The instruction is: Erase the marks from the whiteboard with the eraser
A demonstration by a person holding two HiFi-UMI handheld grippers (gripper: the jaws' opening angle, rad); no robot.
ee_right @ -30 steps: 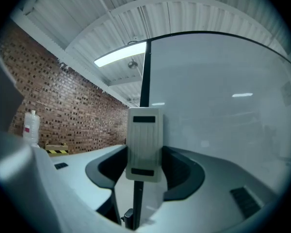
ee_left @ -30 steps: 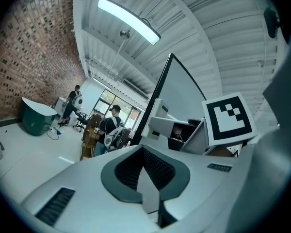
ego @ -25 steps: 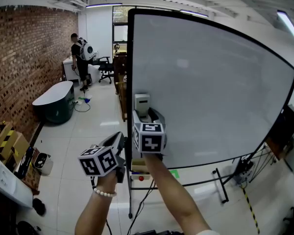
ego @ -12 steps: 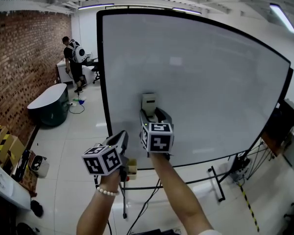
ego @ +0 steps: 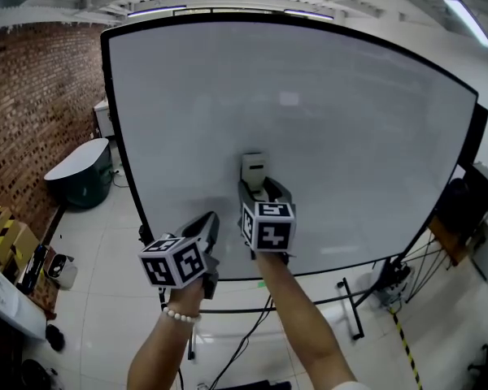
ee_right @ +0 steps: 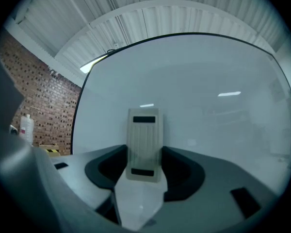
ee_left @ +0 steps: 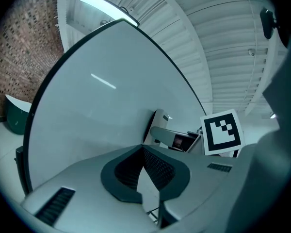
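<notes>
Head view: a large white whiteboard with a black frame point(ego: 350, 120) fills the scene. The right gripper point(ego: 260, 192) presses a pale grey rectangular eraser point(ego: 254, 169) flat against the board's lower middle. The left gripper point(ego: 205, 227) hangs idle just left of it and nearer. No marks can be made out on the board, so the step in hand is judged a wiping pass late in the task. The next move calls for steady flat pressure and a sweep over any untouched area. One second ago the eraser sat just beside the board's left frame. It now lies well in from that edge, and the person at the far left has left the view. Left gripper view: the jaws meet with nothing between them, and the eraser shows beyond on the board. Right gripper view: the jaws clamp the eraser's lower half, its face against the clean board.
</notes>
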